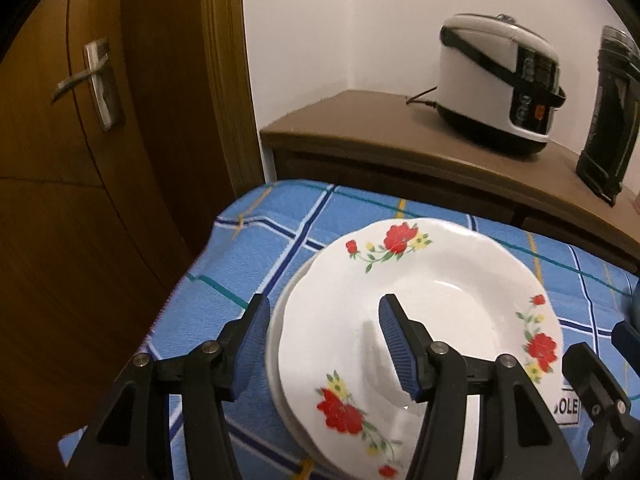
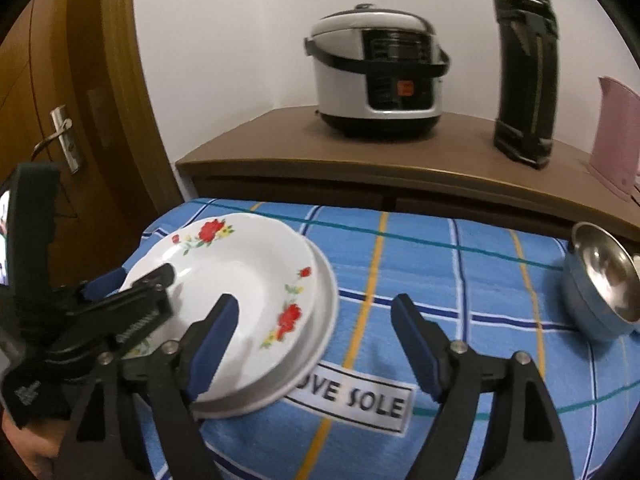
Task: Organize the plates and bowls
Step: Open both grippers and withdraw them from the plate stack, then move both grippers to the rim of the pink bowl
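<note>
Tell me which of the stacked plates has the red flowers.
The top plate: red flowers with green leaves ring its rim. The plate beneath shows only a plain white edge sticking out on the side toward the steel bowl.

Pink jug [image 2: 616,136] cut off; lower plate [image 2: 320,344] mostly covered.

Support surface: a table covered by a blue plaid cloth [image 2: 460,280] with white, navy, yellow and teal lines and a white label reading "OVE SOLE" [image 2: 352,400]. In the right wrist view, a stack of white round plates [image 2: 256,280], the top one printed with red flowers, lies at 9 o'clock. A round stainless-steel bowl [image 2: 600,292] sits at 3 o'clock, well apart.
</note>
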{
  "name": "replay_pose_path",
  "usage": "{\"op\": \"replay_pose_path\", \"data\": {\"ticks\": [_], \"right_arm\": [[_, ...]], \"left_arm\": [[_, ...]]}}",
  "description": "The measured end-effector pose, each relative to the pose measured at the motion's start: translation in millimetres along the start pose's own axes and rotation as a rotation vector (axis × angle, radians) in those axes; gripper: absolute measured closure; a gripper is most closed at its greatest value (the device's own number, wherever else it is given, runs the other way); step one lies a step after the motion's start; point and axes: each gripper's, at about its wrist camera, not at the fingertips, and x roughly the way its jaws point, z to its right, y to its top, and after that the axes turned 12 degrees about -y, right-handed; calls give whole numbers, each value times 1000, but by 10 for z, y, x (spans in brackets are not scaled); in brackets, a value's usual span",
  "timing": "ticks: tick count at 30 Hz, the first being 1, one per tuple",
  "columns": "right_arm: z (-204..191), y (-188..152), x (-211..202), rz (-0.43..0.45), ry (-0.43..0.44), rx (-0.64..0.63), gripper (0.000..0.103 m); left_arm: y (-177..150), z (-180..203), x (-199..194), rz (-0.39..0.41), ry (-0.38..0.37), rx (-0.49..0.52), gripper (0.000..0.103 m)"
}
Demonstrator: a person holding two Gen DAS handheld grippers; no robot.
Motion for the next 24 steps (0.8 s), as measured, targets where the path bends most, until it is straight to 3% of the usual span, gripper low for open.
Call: {"op": "replay_pose_path", "data": {"ticks": [10, 24], "right_arm": [[503, -136, -400, 20, -70, 61, 17], [1111, -388, -911, 43, -128, 131, 16]], "left_arm": [[-134, 400, -424, 19, -57, 43, 43], [-416, 1197, -822, 19, -127, 192, 43]]}}
